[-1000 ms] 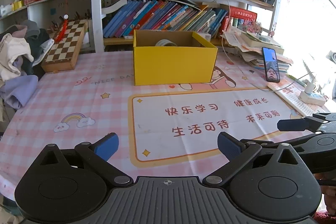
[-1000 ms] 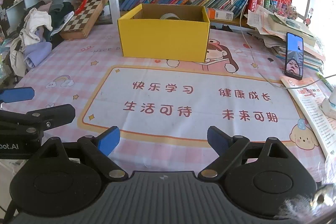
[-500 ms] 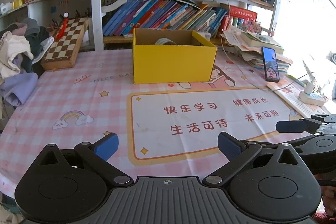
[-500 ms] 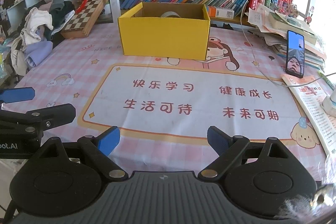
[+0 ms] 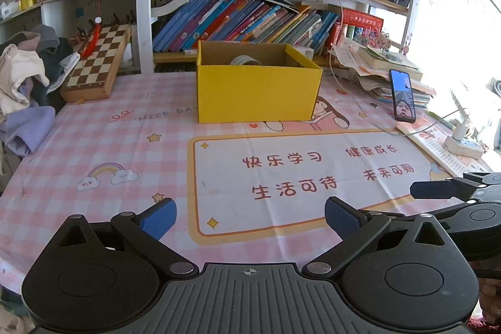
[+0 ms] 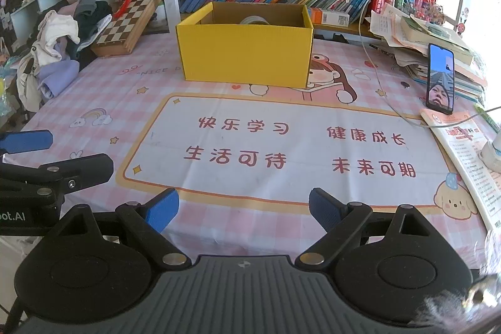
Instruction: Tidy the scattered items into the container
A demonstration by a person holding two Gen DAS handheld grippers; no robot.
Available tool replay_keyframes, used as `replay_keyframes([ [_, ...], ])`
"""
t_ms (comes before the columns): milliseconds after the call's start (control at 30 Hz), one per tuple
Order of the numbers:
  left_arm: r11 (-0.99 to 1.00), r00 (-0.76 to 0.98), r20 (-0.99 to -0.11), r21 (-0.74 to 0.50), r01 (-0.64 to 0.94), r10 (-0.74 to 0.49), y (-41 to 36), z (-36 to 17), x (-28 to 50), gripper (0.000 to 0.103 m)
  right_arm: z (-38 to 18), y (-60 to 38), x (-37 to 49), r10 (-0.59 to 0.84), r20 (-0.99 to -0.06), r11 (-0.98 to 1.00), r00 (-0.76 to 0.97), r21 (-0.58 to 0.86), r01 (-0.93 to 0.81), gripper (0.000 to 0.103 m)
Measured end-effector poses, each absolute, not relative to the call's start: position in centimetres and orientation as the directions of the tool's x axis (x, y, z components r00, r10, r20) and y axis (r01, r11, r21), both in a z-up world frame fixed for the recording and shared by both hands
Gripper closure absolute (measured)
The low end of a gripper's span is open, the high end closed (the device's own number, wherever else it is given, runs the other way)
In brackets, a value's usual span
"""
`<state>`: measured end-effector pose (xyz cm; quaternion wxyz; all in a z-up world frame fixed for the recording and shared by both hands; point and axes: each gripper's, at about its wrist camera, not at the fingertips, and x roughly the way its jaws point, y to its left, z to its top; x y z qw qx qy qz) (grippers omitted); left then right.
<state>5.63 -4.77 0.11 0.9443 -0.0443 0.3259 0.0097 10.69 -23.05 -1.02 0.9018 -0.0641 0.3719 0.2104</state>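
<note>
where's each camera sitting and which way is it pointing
Left wrist: on the left gripper, low over the table's near edge, facing the yellow box and bookshelf; its open fingers show, the right gripper at right.
Right wrist: on the right gripper, same heading; open fingers show, the left gripper at left.
Shared: box, tape roll inside, phone, chessboard.

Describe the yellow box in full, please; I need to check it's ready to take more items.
The yellow box is an open-topped rectangular carton, seemingly corrugated cardboard, yellow outside and plain brown inside. It stands upright and square on the pink checked tablecloth, in front of the bookshelf. Nothing covers it. A pale roll of tape peeks above the front wall from inside. Neither gripper touches it.
</note>
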Motion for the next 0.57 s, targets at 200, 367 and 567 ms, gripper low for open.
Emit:
replay_keyframes([
  [200, 0.996, 0.789, -0.615, -0.072, -0.045, -0.009, -5.02, 0.19, 5.74, 0.001, -1.04, -23.20, 10.74, 0.331, -0.697, 0.906, 0.636, 0.045, -0.422, 0.013],
  [367, 0.996, 0.789, -0.614, -0.070, -0.045, -0.008, -4.96, 0.14, 5.80, 0.001, -1.08, -23.22, 10.87, 0.331, -0.700, 0.907, 0.633, 0.049, -0.419, 0.013],
  [567, 0.997, 0.791, -0.612, -0.075, -0.037, -0.017, -5.00, 0.12, 5.84, 0.001, -1.13, -23.12, 10.94, 0.326, -0.706, 0.908, 0.629, 0.048, -0.416, 0.013],
])
